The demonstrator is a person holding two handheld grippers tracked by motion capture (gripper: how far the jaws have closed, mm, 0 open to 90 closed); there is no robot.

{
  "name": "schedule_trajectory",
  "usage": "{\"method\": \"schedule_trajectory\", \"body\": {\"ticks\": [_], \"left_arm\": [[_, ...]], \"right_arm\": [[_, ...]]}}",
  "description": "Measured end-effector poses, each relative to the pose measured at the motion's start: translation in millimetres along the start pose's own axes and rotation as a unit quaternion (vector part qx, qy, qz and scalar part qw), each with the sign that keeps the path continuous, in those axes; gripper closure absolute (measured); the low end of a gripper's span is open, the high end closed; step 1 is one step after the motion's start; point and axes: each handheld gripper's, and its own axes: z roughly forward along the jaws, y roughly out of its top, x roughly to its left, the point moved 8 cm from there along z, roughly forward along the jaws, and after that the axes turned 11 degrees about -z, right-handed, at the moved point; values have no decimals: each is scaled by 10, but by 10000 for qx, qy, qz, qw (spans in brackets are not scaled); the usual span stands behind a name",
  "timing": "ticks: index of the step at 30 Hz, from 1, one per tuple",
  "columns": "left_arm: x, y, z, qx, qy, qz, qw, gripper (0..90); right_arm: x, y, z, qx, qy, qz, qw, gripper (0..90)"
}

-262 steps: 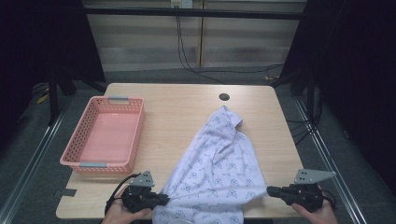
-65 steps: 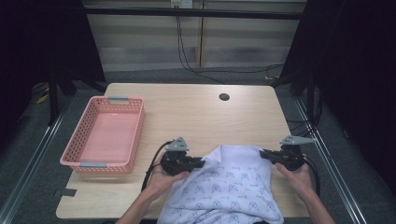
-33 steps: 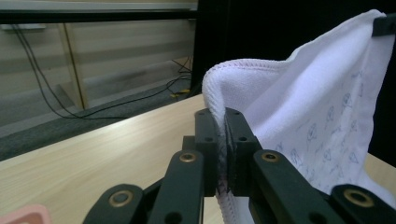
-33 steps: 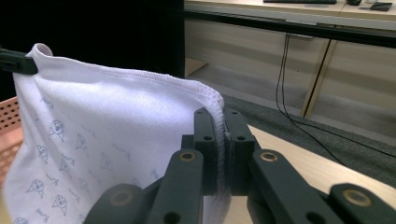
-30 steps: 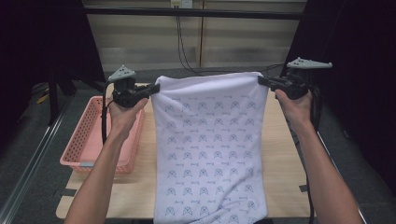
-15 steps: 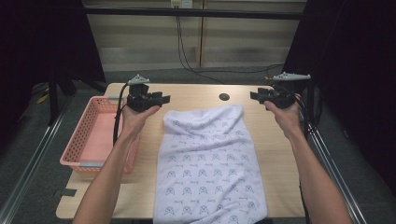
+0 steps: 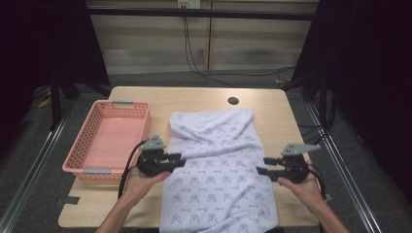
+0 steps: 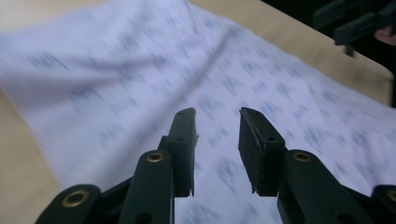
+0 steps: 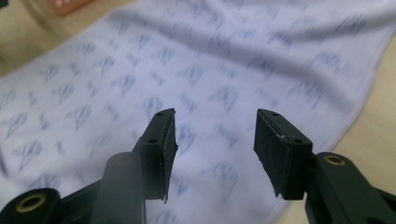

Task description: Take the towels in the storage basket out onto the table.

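Observation:
A white towel with a blue print [image 7: 218,165] lies spread flat on the table, its near end hanging over the front edge. My left gripper [image 7: 180,158] hovers at the towel's left edge, jaws pointing right. Over the cloth [image 8: 116,84], the left gripper [image 8: 217,113] is open with nothing between its jaws, which have just been closing a little. At the towel's right edge, my right gripper [image 7: 260,171] points left. Its own view shows the right gripper [image 9: 215,113] open above the towel [image 9: 154,65], its jaws just opening further and empty.
A pink basket [image 7: 121,103] stands empty at the table's left side, close to my left hand. A dark round hole [image 7: 233,101] sits in the wooden table [image 7: 194,97] beyond the towel. The other gripper [image 8: 350,25] shows far off in the left gripper view.
Both grippers have let go of the towel's far corners and dropped back toward the near side, one to each edge. The towel, held up a second ago, now lies flat.

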Motion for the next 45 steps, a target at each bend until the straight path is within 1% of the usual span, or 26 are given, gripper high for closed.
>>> {"method": "schedule_trajectory", "body": {"ticks": [1, 3, 5, 6, 8, 10, 13, 15, 17, 18, 21, 22, 24, 26, 27, 29, 30, 32, 35, 36, 38, 39, 40, 41, 43, 45], "left_arm": [[6, -94, 13, 97, 17, -12, 10000, 667], [75, -334, 72, 372, 130, -73, 9992, 676], [122, -438, 103, 540, 210, -181, 9982, 673], [127, -465, 105, 567, 247, -148, 9980, 671], [117, -505, 132, 548, 114, -271, 9981, 663], [135, -579, 190, 789, 283, -152, 9964, 661], [101, -601, 219, 760, 341, -47, 9965, 639], [91, -610, 220, 746, 452, 37, 9962, 651], [78, -631, 210, 801, 519, 88, 9954, 767], [60, -647, 206, 860, 427, 66, 9954, 830], [-16, -703, 189, 962, 248, 55, 9950, 866], [-46, -721, 186, 984, 187, 8, 9950, 869], [-107, -759, 169, 1105, 77, 82, 9938, 875], [-164, -801, 146, 1184, 64, 148, 9928, 878], [-179, -814, 136, 1215, 64, 216, 9923, 877], [-197, -851, 93, 1327, -56, 281, 9907, 877], [-199, -868, 68, 1339, -103, 176, 9908, 877], [-220, -905, 31, 1379, -96, 175, 9902, 880], [-294, -983, -34, 1514, -250, 249, 9878, 878], [-310, -1012, -71, 1600, -328, 325, 9860, 872], [-289, -1004, -95, 1539, -303, 260, 9873, 830], [-268, -968, -95, 1460, -316, 167, 9886, 785], [-243, -925, -88, 1393, -263, 114, 9898, 760], [-219, -888, -81, 1351, -204, 73, 9906, 736], [-148, -783, -45, 1239, -180, -67, 9921, 670], [-53, -659, 9, 1065, -20, -276, 9939, 609]], "right_arm": [[61, -115, 6, 116, 46, 44, 9999, 470], [61, -299, 63, 365, -160, 151, 9991, 432], [89, -430, 153, 500, -33, 230, 9985, 429], [103, -460, 189, 538, -18, 211, 9983, 429], [158, -489, 275, 757, 32, 3, 9971, 431], [179, -494, 348, 805, 27, -161, 9966, 448], [168, -504, 365, 869, -198, -437, 9951, 549], [176, -523, 333, 877, -241, -486, 9947, 676], [181, -555, 286, 882, -225, -443, 9949, 798], [187, -574, 262, 878, -205, -407, 9951, 835], [226, -641, 166, 948, -62, -275, 9951, 869], [258, -664, 134, 964, -7, -245, 9950, 869], [336, -712, 64, 1017, 175, -239, 9944, 869], [390, -748, -2, 1189, 420, -119, 9919, 869], [409, -758, -11, 1137, 432, -56, 9926, 869], [453, -770, -30, 1159, 490, -157, 9919, 868], [477, -771, -31, 1155, 541, -144, 9917, 868], [533, -768, -29, 1159, 686, -196, 9907, 865], [591, -762, -30, 1192, 817, -220, 9893, 833], [601, -760, -37, 1228, 801, -185, 9890, 802], [594, -736, -42, 1156, 700, -162, 9907, 747], [560, -704, -43, 1009, 619, -130, 9929, 702], [497, -660, -47, 867, 531, 6, 9948, 662], [445, -614, -43, 746, 452, 32, 9962, 644], [335, -525, -23, 576, 264, 18, 9980, 579], [195, -432, 36, 529, 83, -23, 9986, 530]]}}
